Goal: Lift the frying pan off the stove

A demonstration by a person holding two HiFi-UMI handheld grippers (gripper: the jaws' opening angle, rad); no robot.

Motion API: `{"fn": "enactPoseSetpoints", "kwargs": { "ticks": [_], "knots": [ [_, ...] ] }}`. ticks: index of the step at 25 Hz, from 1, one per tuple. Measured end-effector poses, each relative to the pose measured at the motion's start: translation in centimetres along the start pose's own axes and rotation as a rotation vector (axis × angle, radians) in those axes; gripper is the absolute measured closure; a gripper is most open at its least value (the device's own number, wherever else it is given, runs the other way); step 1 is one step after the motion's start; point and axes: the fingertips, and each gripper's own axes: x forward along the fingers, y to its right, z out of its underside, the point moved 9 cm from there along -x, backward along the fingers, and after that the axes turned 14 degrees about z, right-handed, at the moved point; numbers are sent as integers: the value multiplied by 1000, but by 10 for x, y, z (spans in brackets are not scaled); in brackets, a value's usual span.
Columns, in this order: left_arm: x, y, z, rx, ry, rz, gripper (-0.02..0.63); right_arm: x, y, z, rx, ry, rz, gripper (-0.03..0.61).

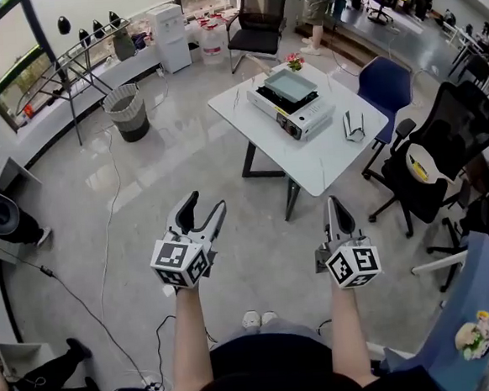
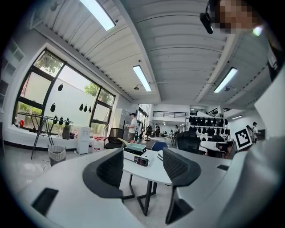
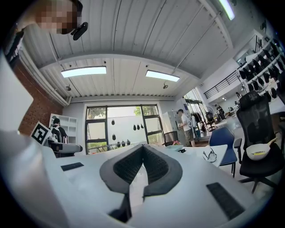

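A pale green square frying pan (image 1: 290, 84) sits on a white portable stove (image 1: 295, 110) on the white table (image 1: 330, 158), well ahead of me across bare floor. My left gripper (image 1: 207, 202) is held at waist height, far short of the table. It is open with nothing between its jaws. In the left gripper view the pan (image 2: 135, 146) and stove (image 2: 140, 158) show small between the spread jaws of the left gripper (image 2: 143, 167). My right gripper (image 1: 336, 202) is beside it, shut and empty; in its own view the right gripper (image 3: 143, 149) has its pads touching.
A wire rack (image 1: 354, 127) and a small flower pot (image 1: 294, 61) share the table. A blue chair (image 1: 386, 86) and a black office chair (image 1: 443, 154) stand to its right, another black chair (image 1: 258, 16) behind. A waste basket (image 1: 127, 113) and floor cables (image 1: 105, 243) lie left.
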Motion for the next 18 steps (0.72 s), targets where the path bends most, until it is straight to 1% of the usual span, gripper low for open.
{"fn": "enactPoseSetpoints", "kwargs": {
  "ticks": [7, 11, 18],
  "knots": [
    [-10, -19, 10, 7, -12, 2, 337, 2, -9, 19, 16, 3, 18, 575],
    [-9, -29, 10, 9, -16, -2, 337, 8, -9, 22, 21, -6, 27, 575],
    [4, -55, 6, 17, -13, -16, 337, 44, -9, 21, 24, 9, 18, 575]
  ]
}}
